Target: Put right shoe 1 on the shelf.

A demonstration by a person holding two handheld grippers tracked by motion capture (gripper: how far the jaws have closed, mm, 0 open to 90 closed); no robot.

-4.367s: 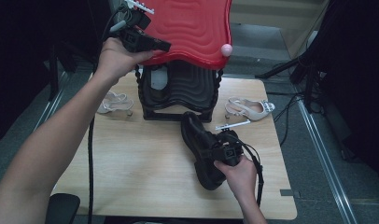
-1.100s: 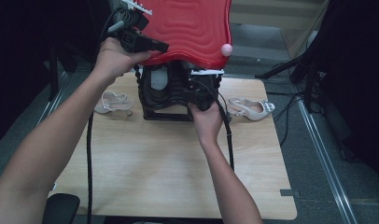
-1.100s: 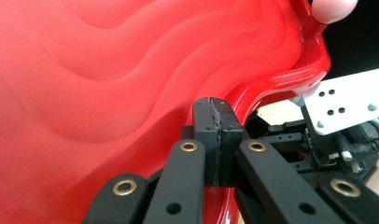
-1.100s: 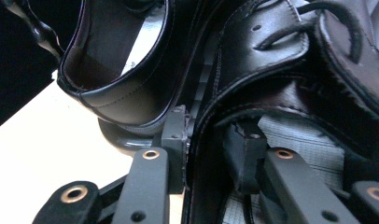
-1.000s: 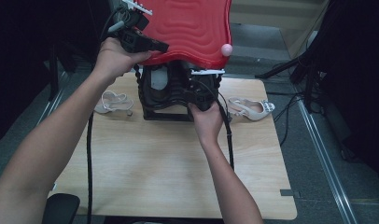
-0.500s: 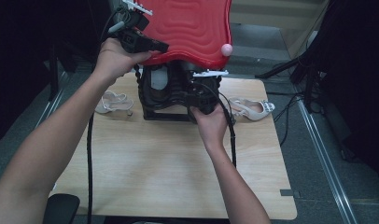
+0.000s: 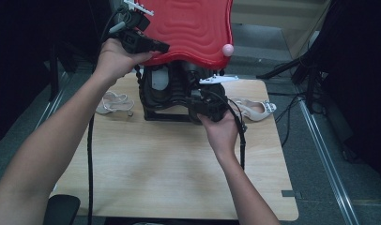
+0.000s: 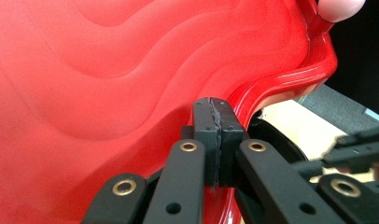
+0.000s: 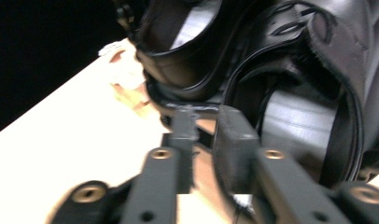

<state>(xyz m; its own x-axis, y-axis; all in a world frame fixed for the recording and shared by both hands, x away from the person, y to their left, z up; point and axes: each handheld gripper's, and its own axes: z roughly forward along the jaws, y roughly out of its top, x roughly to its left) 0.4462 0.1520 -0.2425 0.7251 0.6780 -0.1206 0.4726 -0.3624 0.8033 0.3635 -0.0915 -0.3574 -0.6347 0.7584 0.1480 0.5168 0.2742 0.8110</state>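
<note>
While my left gripper [image 7: 153, 46] stays clamped on the rim of the red lid [image 7: 188, 28], holding it up, my right gripper [image 9: 204, 119] has just been closing with nothing between its nearly shut jaws. Both black shoes [image 7: 172, 89] now sit in the box under the lid, so I judge the stowing done. Next I'd pull the right hand clear, then lower the lid.

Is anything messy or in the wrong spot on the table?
A little. The two pale strappy sandals are split up: one lies left of the black shoe case with the lifted red lid, the other right of it. Nothing looks spilled or broken.
</note>
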